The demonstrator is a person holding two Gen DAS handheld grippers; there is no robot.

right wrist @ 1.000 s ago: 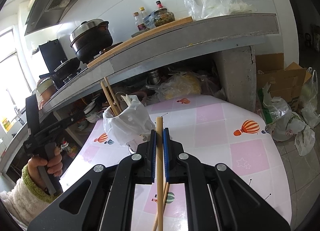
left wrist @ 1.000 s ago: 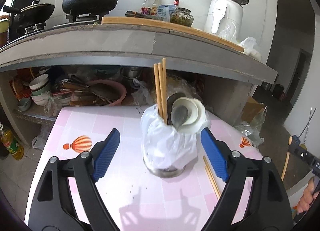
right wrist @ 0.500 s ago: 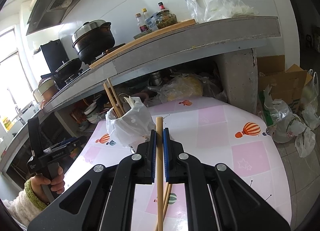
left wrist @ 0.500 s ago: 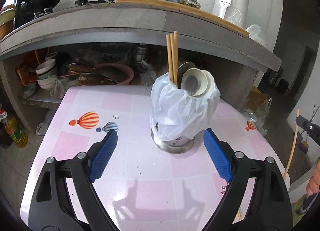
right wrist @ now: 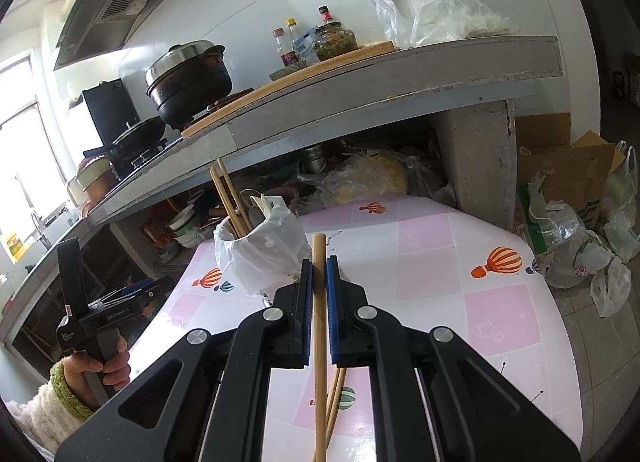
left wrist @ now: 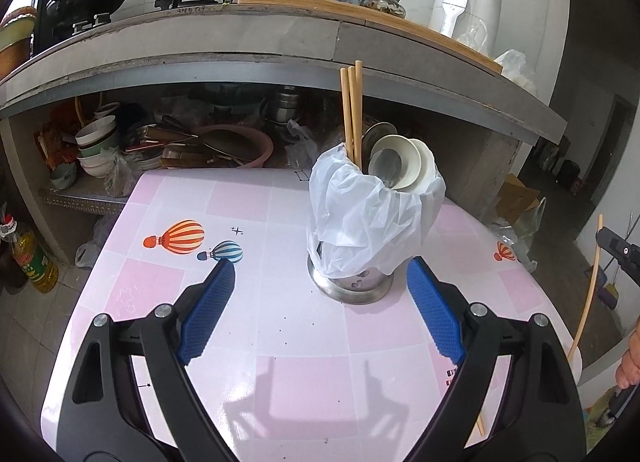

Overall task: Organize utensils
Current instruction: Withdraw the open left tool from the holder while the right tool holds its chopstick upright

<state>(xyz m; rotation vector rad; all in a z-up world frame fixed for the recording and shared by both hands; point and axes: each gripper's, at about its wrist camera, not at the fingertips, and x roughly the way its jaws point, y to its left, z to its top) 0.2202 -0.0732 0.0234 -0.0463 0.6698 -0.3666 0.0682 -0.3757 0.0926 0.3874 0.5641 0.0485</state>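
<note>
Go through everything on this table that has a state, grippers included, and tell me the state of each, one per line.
Left gripper: open, empty, just short of the holder.
Right gripper: shut on a chopstick.
Held chopstick: upright between the pads.
Utensil holder: upright, wrapped in a white plastic bag.
Chopsticks in holder: standing, ends up.
Spoons: standing in the holder, bowls up.
Loose chopstick: lying on the table.

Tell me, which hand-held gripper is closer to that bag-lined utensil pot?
Left. The left hand-held gripper hangs open just before the pot; the right hand-held gripper, shut on a chopstick, sits farther back.
</note>
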